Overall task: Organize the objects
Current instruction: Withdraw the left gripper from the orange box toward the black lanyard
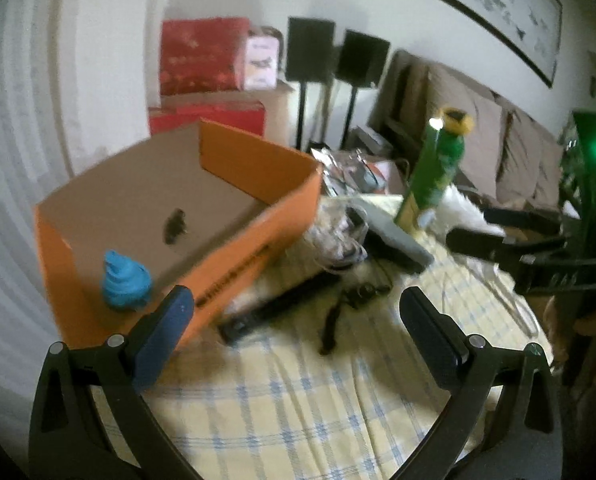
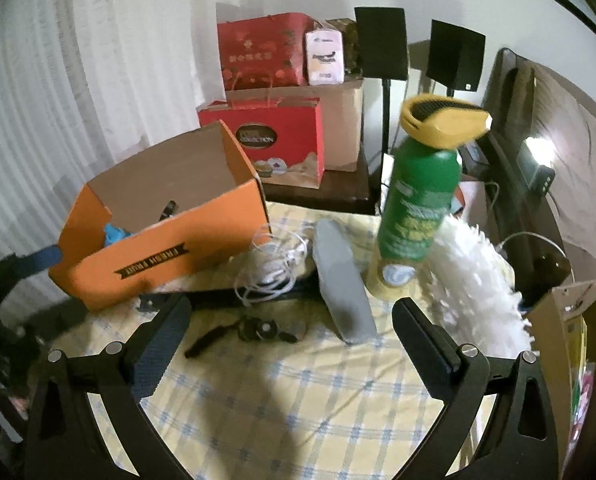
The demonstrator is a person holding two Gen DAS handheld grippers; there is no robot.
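Progress: early, open orange cardboard box [image 1: 233, 184] holds blue swirl toy [image 1: 125, 282] + small dark item | Left on checked cloth [image 2: 298, 400]: green spray can w/ yellow cap [image 2: 418, 200], grey flat block [image 2: 342, 280], white cable coil [image 2: 273, 264], black gadget [image 2: 257, 330], white fluffy duster [image 2: 474, 284] | left gripper [image 1: 298, 312] & right gripper [image 2: 291, 320]: jaws spread, empty | Toy clear in left view only; duster full in right.

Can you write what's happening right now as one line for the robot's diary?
left gripper: open, empty | right gripper: open, empty | orange box: holds blue toy | spray can: upright on table
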